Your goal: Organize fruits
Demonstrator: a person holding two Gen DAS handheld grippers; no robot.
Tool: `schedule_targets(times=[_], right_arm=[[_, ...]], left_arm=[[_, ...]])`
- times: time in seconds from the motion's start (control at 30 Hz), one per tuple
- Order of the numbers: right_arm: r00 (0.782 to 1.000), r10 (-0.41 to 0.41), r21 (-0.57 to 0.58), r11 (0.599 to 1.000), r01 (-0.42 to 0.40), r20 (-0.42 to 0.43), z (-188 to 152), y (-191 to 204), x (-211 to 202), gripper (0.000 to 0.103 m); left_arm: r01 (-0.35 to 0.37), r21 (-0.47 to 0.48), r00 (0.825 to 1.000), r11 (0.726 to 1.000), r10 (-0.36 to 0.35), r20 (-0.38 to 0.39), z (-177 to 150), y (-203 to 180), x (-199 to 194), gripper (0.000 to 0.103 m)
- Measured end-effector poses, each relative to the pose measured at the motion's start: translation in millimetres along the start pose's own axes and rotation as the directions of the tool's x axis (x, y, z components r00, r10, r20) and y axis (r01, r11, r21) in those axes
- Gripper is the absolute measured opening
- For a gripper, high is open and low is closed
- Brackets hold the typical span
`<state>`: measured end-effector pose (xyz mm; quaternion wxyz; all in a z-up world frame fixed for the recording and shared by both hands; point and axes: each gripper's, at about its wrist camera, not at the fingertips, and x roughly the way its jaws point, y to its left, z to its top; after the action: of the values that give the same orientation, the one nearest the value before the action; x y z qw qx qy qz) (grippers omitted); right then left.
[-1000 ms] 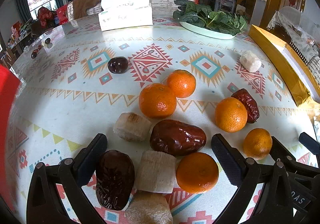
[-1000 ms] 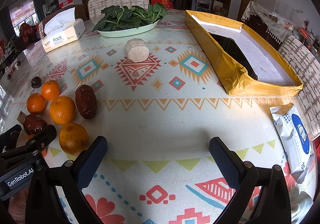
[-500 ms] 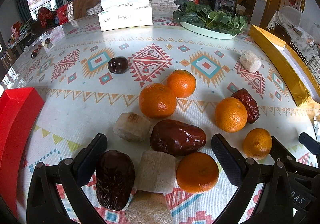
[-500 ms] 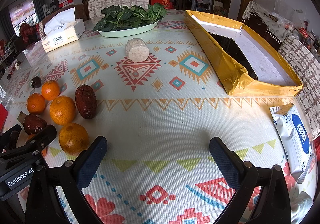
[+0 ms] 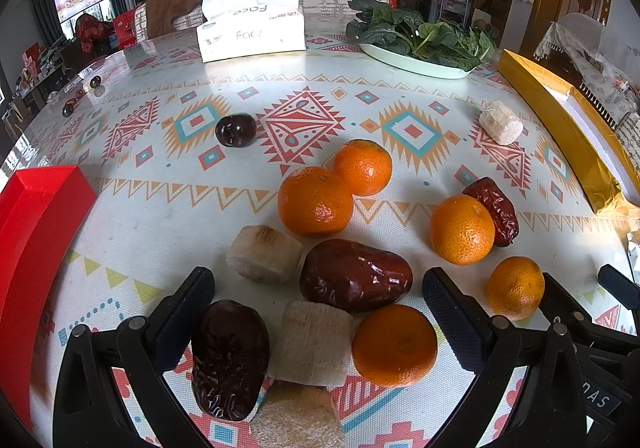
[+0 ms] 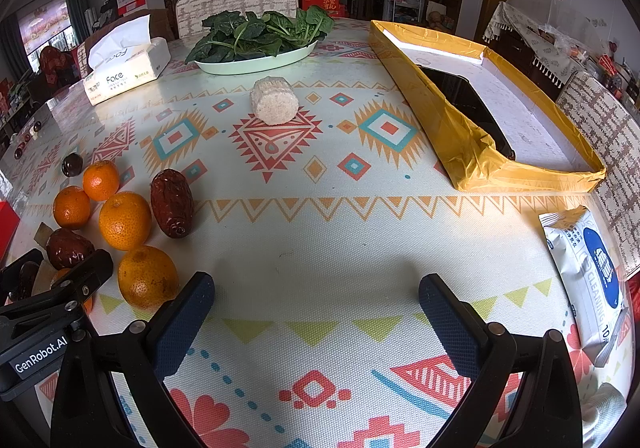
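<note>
- Fruits lie clustered on the patterned tablecloth [image 5: 152, 215] in front of our left gripper [image 5: 318, 312]: five oranges, dark red dates and pale cut chunks, possibly sugarcane.
- Our left gripper hovers wide open over the near cluster, gripping nothing; a date [image 5: 230, 358], a pale chunk [image 5: 312, 342] and an orange [image 5: 394, 346] sit between its fingers.
- Our right gripper [image 6: 316, 322] is also spread open and empty, above bare cloth.
- One pale chunk [image 6: 275, 105] sits alone farther out, near the plate of greens [image 6: 256, 61].
- At far right we see a yellow tray [image 6: 460, 143]; a red box [image 5: 36, 232] sits at left.
</note>
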<state>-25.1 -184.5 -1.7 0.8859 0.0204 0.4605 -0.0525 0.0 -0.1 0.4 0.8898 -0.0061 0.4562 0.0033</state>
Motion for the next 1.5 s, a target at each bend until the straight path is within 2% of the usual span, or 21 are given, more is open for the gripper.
schedule_targets(times=[1.17,1.37,1.5], right_arm=[[1.000,0.000,0.000,1.000,0.000,0.000,0.0,0.1,-0.2,0.103],[1.000,0.002,0.001,1.000,-0.002,-0.002,0.0,-0.1,-0.6,0.103],[0.999,0.020,-0.024,0.999,-0.021,-0.033,2.9,-0.9,-0.8,0.103]], left_arm=[[0.002,0.000,1.000,1.000,-0.002,-0.013,-1.3,1.5,-1.9,0.103],[0.026,0.038,0.998,0.999,-0.024,-0.050,-1.7,2.2,-4.2,0.103],[0.059,0.080,0.996,0.995,-0.054,-0.064,-9.0,3.3,-7.7,0.103]])
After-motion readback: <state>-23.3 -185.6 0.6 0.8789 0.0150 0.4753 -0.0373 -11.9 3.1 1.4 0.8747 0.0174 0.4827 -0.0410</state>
